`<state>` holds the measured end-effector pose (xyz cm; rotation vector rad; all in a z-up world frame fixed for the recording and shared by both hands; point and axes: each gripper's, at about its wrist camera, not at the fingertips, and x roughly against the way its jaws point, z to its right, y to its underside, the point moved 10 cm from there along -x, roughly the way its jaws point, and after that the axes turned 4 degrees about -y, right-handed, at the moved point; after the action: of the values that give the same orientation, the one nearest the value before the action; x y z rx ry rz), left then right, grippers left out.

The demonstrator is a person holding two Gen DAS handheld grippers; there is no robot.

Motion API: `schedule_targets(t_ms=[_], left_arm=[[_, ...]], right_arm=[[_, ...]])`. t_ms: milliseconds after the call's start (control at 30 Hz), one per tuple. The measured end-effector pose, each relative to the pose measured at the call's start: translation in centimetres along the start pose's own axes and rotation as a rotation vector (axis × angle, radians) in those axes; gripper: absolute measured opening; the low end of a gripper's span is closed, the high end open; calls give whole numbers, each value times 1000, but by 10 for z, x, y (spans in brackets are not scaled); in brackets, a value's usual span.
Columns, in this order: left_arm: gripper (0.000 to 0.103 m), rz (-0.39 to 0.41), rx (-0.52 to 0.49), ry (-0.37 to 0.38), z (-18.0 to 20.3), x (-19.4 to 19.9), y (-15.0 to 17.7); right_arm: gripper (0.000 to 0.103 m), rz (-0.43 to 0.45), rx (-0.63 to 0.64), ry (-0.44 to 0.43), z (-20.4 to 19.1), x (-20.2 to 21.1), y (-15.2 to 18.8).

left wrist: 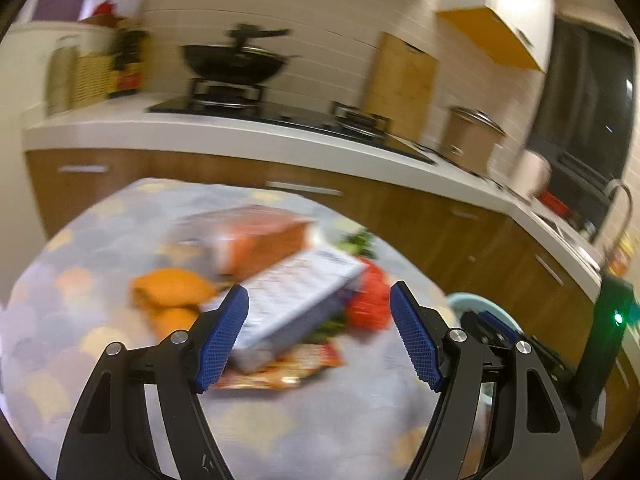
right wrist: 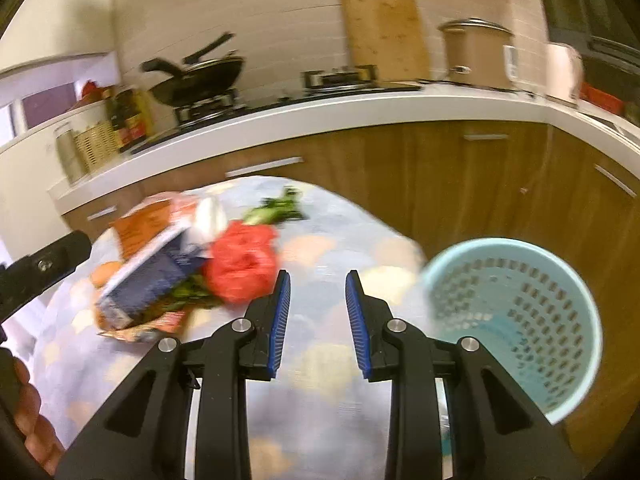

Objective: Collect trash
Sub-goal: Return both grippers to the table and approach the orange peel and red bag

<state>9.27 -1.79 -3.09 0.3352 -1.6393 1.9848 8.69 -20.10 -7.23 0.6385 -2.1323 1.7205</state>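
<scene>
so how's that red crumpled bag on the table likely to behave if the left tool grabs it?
The red crumpled bag looks like thin plastic, so probably floppy and very light; it should squash between the pads. It leans against the white and blue carton, so a pull may nudge that. Both views are blurred; the left tool is open, holding nothing.

Left gripper (left wrist: pixel 318 338) is wide open over a blurry trash pile (left wrist: pixel 260 280). White box (left wrist: pixel 296 296) on top, nothing grabbed.

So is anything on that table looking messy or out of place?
Yes: a heap of trash sits on the table, a white box lying tilted across wrappers beside a crumpled red bag. The blue basket looks empty.
</scene>
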Motion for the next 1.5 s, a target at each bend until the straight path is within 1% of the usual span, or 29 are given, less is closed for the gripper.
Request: schedule_targets(t_ms=[100, 233, 333, 433, 533, 567, 700, 900, 967, 1000, 1033, 1100, 1167, 1233, 1300, 1333, 1400, 1500], left_arm=[[71, 5, 36, -47, -30, 3, -3], [71, -25, 62, -101, -66, 0, 1], [71, -67, 88, -123, -92, -5, 13], [71, -116, 105, -116, -106, -14, 25], [70, -163, 114, -58, -104, -27, 36], [70, -171, 119, -54, -103, -30, 38], [70, -208, 79, -71, -95, -49, 43], [72, -227, 27, -95, -87, -60, 46], [72, -234, 11, -96, -85, -61, 48], [72, -237, 7, -97, -85, -62, 49], [72, -242, 1, -98, -86, -62, 49], [72, -257, -32, -106, -85, -63, 52], [72, -255, -68, -117, -84, -63, 53], [72, -254, -75, -118, -83, -63, 54], [69, -260, -90, -113, -81, -65, 55], [65, -260, -93, -107, -80, -64, 55], [59, -266, -104, -85, -77, -64, 58], [56, -278, -107, -65, -75, -64, 60]], right_arm=[[26, -2, 34, -37, -30, -10, 0], [26, 7, 71, -65, -59, -21, 0], [26, 0, 73, -77, -68, -29, 4], [26, -13, 79, -50, -67, -34, 7], [26, -27, 48, -53, -61, -37, 8], [26, -35, 36, -57, -59, -39, 9], [26, -38, 19, -59, -54, -40, 9], [26, -39, 39, -56, -56, -39, 9], [29, -39, 38, -58, -57, -40, 10], [33, -36, 37, -59, -56, -39, 9], [39, -34, 36, -59, -56, -39, 9], [48, -22, 33, -60, -56, -37, 8], [49, -21, 31, -65, -56, -36, 8], [49, -24, 35, -64, -57, -37, 9], [49, -23, 39, -64, -58, -37, 9], [50, -22, 39, -64, -58, -36, 9], [51, -22, 34, -68, -57, -36, 9], [52, -23, 28, -72, -56, -36, 9]])
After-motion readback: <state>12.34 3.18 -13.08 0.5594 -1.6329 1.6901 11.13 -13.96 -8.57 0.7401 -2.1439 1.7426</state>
